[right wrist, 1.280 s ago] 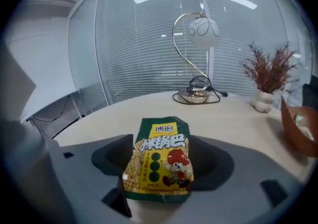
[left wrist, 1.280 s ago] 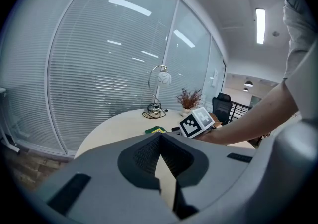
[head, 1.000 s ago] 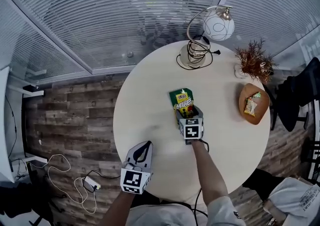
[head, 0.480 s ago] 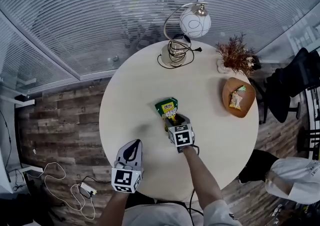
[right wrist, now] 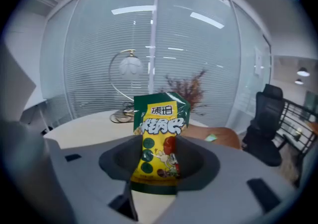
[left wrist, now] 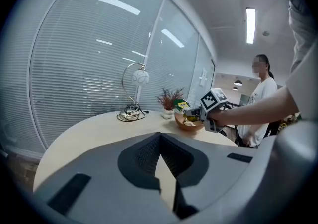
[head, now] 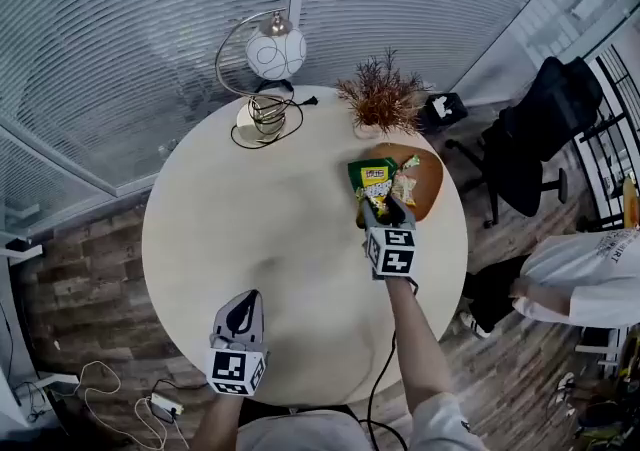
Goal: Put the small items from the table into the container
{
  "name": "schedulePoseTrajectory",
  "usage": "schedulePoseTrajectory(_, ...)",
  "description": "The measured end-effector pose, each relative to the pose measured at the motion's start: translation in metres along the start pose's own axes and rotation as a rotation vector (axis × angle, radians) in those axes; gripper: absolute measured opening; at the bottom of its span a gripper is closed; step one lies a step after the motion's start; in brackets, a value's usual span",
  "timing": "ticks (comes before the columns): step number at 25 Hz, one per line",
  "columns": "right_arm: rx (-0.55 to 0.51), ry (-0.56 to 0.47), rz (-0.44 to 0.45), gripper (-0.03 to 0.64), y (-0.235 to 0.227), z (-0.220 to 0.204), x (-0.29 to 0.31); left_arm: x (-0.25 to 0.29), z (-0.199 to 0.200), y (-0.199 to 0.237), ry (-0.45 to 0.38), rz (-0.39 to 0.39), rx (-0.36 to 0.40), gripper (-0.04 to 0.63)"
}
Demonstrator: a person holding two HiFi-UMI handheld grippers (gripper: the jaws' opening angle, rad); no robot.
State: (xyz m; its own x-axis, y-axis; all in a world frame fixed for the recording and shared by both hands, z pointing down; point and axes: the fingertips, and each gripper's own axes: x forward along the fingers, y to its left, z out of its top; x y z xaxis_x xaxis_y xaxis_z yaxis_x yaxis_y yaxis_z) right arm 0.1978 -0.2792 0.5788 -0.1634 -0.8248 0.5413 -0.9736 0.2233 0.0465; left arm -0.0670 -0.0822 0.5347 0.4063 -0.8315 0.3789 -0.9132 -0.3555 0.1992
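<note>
A green and yellow snack packet stands upright between the pads of my right gripper, lifted off the table at the near left rim of the brown wooden bowl. In the right gripper view the packet fills the gap between the jaws, with the bowl just beyond. A pale packet lies in the bowl. My left gripper hovers over the round table near its front edge, its jaws shut and nothing between them.
A globe lamp with its cord and a dried plant stand at the table's far side. A black office chair and a person in white are to the right of the table. Cables lie on the wooden floor.
My right gripper closed on the packet at the table's middle, then lifted and carried it right to the bowl. The left gripper shifted a little along the front edge.
</note>
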Motion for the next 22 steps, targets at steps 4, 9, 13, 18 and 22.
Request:
schedulePoseTrajectory(4, 0.061, 0.15, -0.068, 0.216, -0.083, -0.026, 0.023, -0.002, -0.001, -0.022, 0.005, 0.022, 0.014, -0.008)
schedulePoseTrajectory(9, 0.074, 0.197, -0.062, 0.233, -0.114, -0.052, 0.042, -0.006, -0.007, -0.031, 0.017, 0.077, 0.015, -0.008)
schedulePoseTrajectory(13, 0.061, 0.157, -0.056, 0.267, -0.118, -0.044, 0.043, -0.007, -0.005, -0.035, 0.012, 0.106, 0.019, -0.008)
schedulePoseTrajectory(18, 0.043, -0.027, 0.027, 0.053, -0.094, 0.003, -0.012, 0.001, 0.004, -0.052, -0.02, 0.116, 0.022, -0.008)
schedulePoseTrajectory(22, 0.106, -0.23, 0.228, 0.017, -0.024, 0.024, -0.082, -0.001, 0.01, -0.054, -0.048, 0.12, 0.042, -0.008)
